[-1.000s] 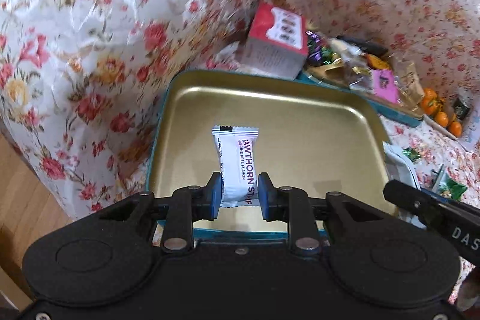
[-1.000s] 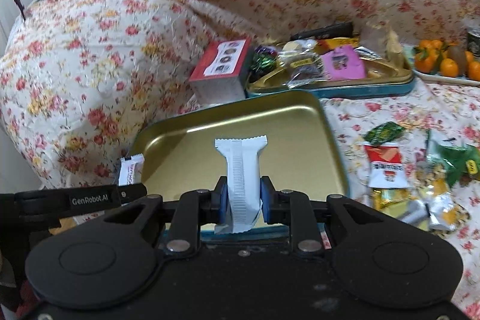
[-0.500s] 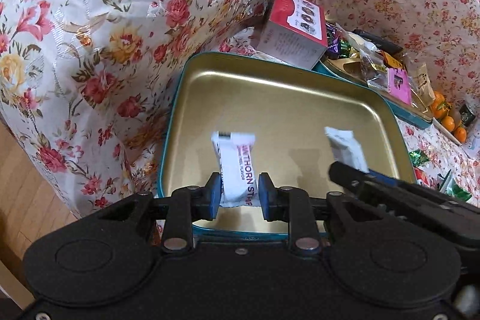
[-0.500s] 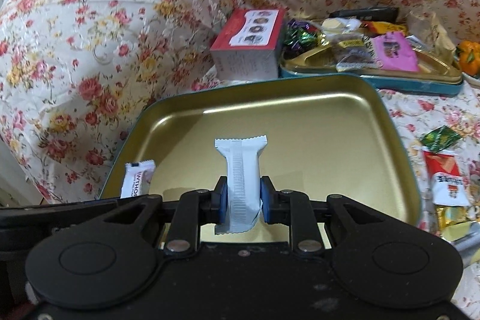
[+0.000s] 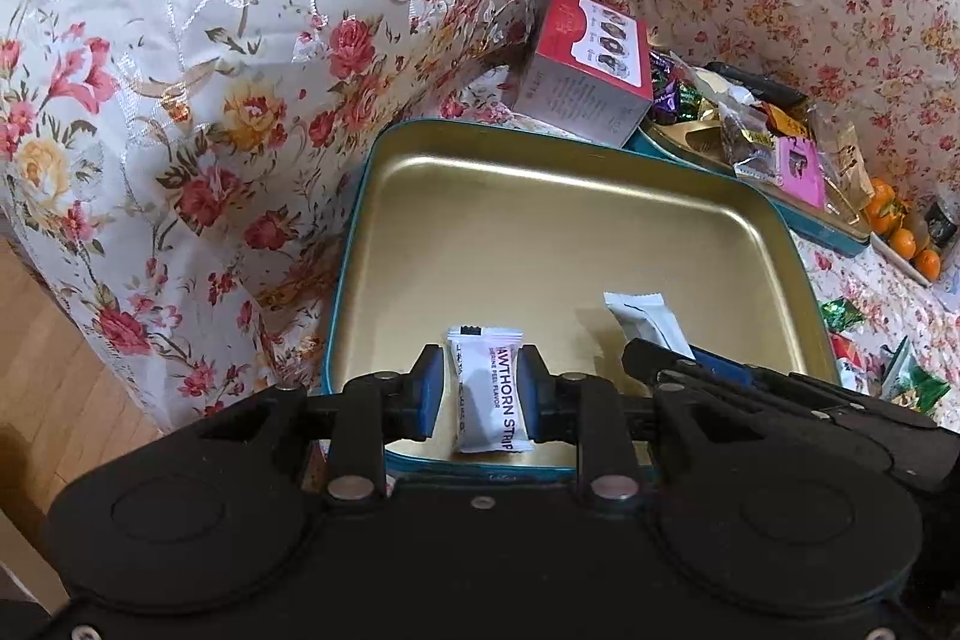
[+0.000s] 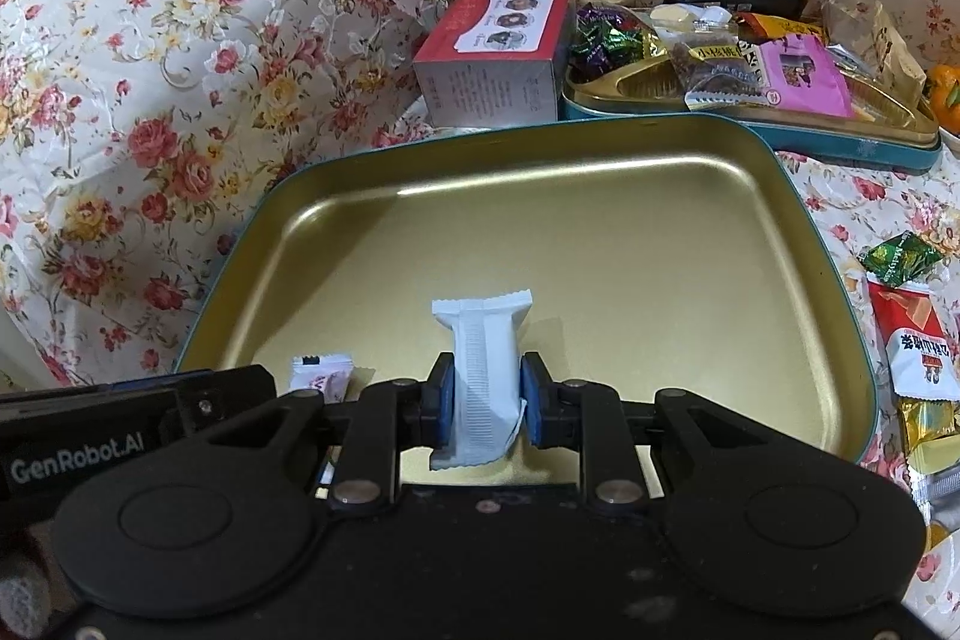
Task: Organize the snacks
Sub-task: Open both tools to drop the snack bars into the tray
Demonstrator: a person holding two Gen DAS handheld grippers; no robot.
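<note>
Left wrist view shows the left gripper (image 5: 482,391) pinching a hawthorn strip packet (image 5: 489,388) and the right gripper (image 6: 483,403) a white packet (image 6: 483,376) low over the gold tin (image 6: 600,244), where crowded release could knock packets askew.

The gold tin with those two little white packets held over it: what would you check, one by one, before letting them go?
1. Left gripper grips the hawthorn strip packet: cannot tell; the fingers look slightly parted.
2. Right gripper is shut on the plain white packet: ok.
3. Both packets are over the gold tin, inside its rim: ok.
4. Tin floor beneath them is bare: ok.
5. Packets already resting on the floor: cannot tell.
6. The two grippers have room apart: cannot tell; they sit close side by side.
</note>
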